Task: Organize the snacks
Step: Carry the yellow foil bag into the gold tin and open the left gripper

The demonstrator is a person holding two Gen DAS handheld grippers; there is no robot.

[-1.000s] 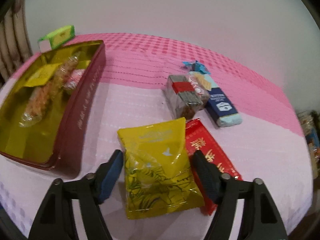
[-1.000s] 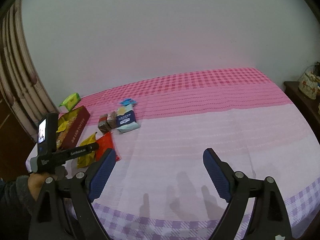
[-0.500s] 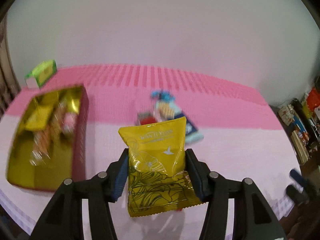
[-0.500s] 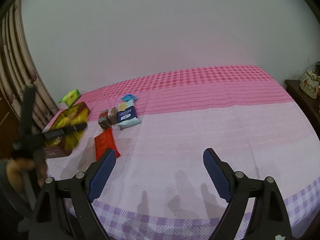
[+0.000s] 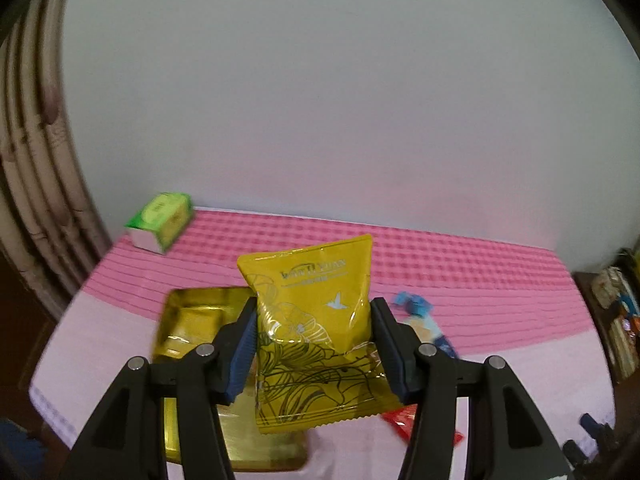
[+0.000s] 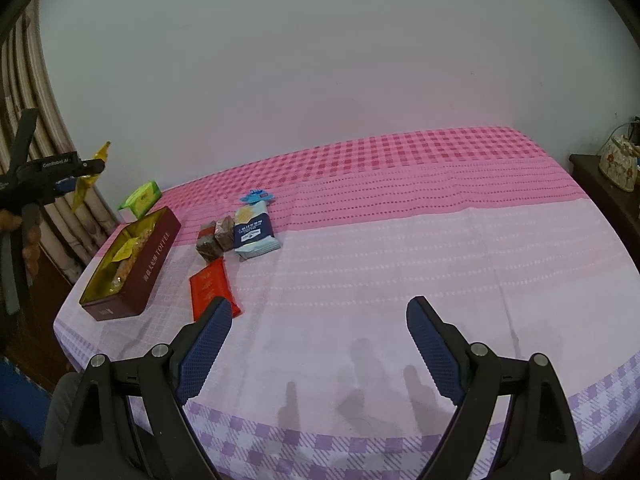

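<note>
Left wrist view: my left gripper (image 5: 314, 344) has its jaws clamped on the sides of a yellow snack bag (image 5: 316, 336), roughly half open because the bag fills the gap. They'd just been closing in on it. The bag is up in the air, standing upright above the gold-lined tin (image 5: 192, 320) on the bed (image 5: 480, 280). A green box (image 5: 160, 220) sits at the far left corner, and a blue packet (image 5: 424, 320) and a red packet (image 5: 404, 420) peek out behind my right jaw.

Right wrist view: my right gripper (image 6: 316, 344) hangs over the bare bedspread, jaws wide open with nothing in them. Off to the left the tin (image 6: 136, 264) holds a few snacks, with the red packet (image 6: 212, 288), two brown bars (image 6: 216, 238) and the blue packet (image 6: 254, 232) lying beside it. At the far left edge, the bag (image 6: 90, 176) hangs in the left gripper (image 6: 60, 172).
</note>
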